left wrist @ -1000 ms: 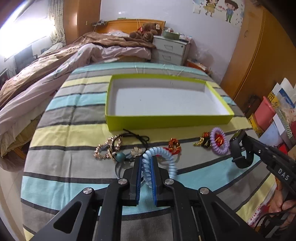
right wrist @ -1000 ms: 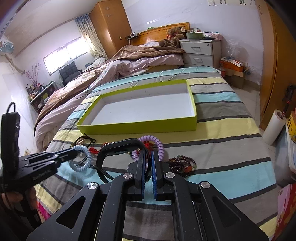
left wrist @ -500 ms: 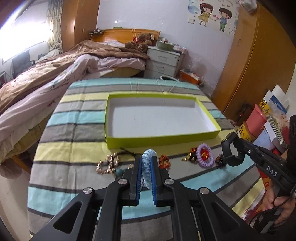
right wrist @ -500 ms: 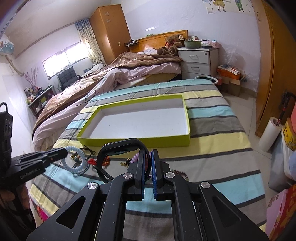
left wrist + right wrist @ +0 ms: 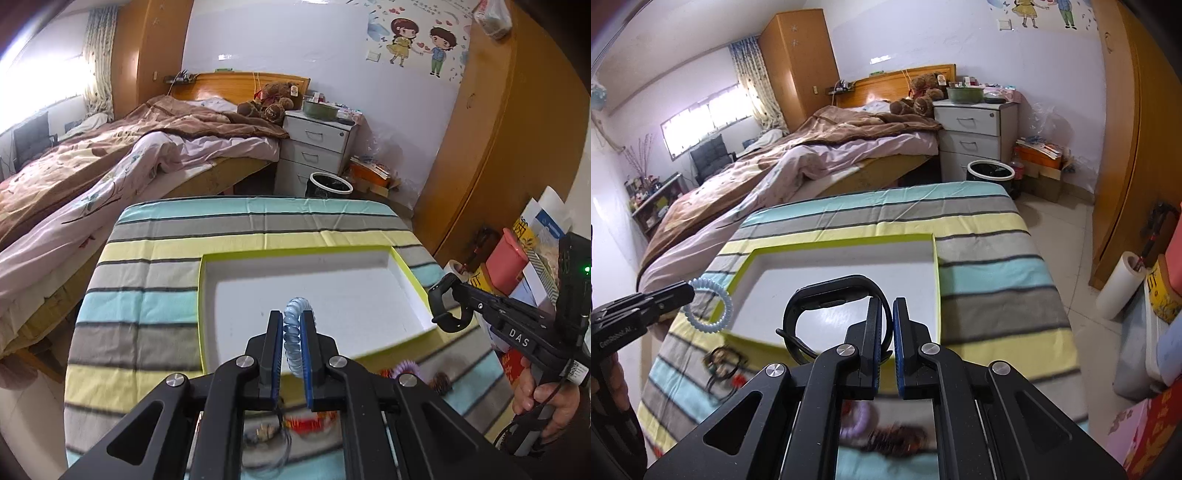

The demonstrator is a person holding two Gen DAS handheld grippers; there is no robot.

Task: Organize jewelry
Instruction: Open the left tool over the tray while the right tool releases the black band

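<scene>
We are holding the left hand-held gripper (image 5: 291,332) clamped on a pale blue coiled-plastic bracelet (image 5: 293,332) and the right hand-held gripper (image 5: 884,328) clamped on a black rubber wristband (image 5: 831,299), both hanging above the shallow white tray with a lime-green rim (image 5: 406,267) on the striped surface (image 5: 147,302). We are judging that each piece wants lowering close to the tray floor, well apart, before the jaws part. Loose beaded pieces (image 5: 897,437) are lying outside the tray, blurred.

Left tongs (image 5: 292,332): raised, fingers pressed onto a blue coil band (image 5: 293,334). Right tongs (image 5: 885,328): raised alongside, fingers clamped on a black wristband (image 5: 831,301), handle gripped by the right hand (image 5: 546,402).
</scene>
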